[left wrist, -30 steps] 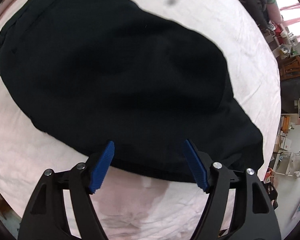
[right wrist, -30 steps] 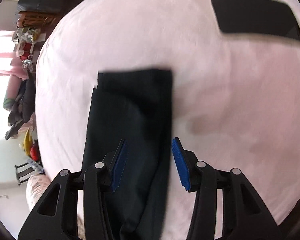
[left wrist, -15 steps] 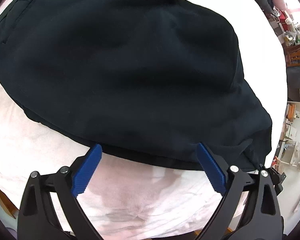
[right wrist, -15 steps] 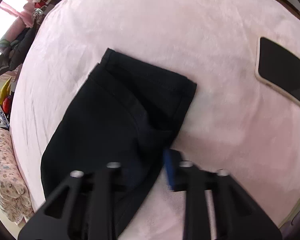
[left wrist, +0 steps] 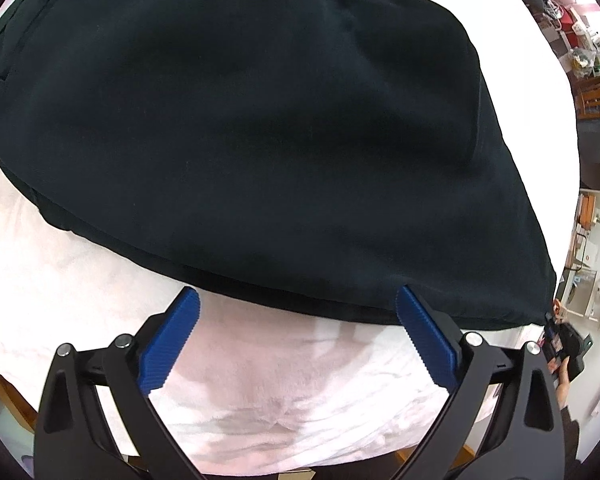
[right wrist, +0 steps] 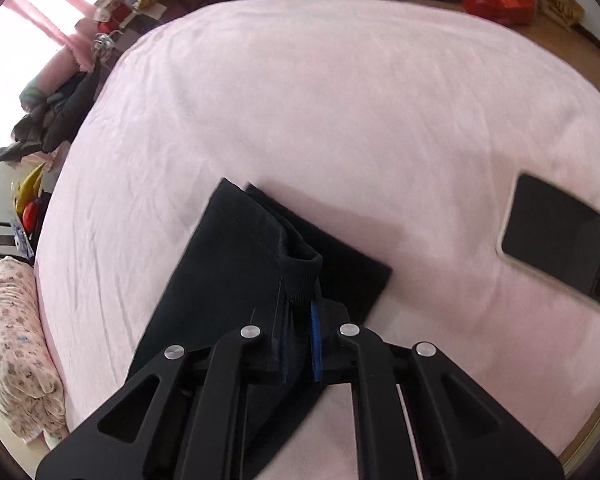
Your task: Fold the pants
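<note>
Black pants (left wrist: 260, 128) lie spread on a pink bed sheet (left wrist: 280, 380) and fill most of the left wrist view. My left gripper (left wrist: 296, 308) is open, its blue fingertips right at the near edge of the pants, holding nothing. In the right wrist view the leg end of the pants (right wrist: 236, 264) lies on the sheet. My right gripper (right wrist: 300, 312) is shut on the hem of the top leg and lifts it off the lower leg (right wrist: 352, 272).
A black tablet or phone (right wrist: 560, 240) lies on the sheet (right wrist: 340, 100) to the right. A floral pillow (right wrist: 12, 352) sits at the bed's left edge. Bags and clutter line the floor beyond the bed. Shelves and furniture stand at the right (left wrist: 592, 96).
My right gripper closed on the pant-leg hem and raised it. My left gripper opened wider and moved in close to the pants' near edge.
</note>
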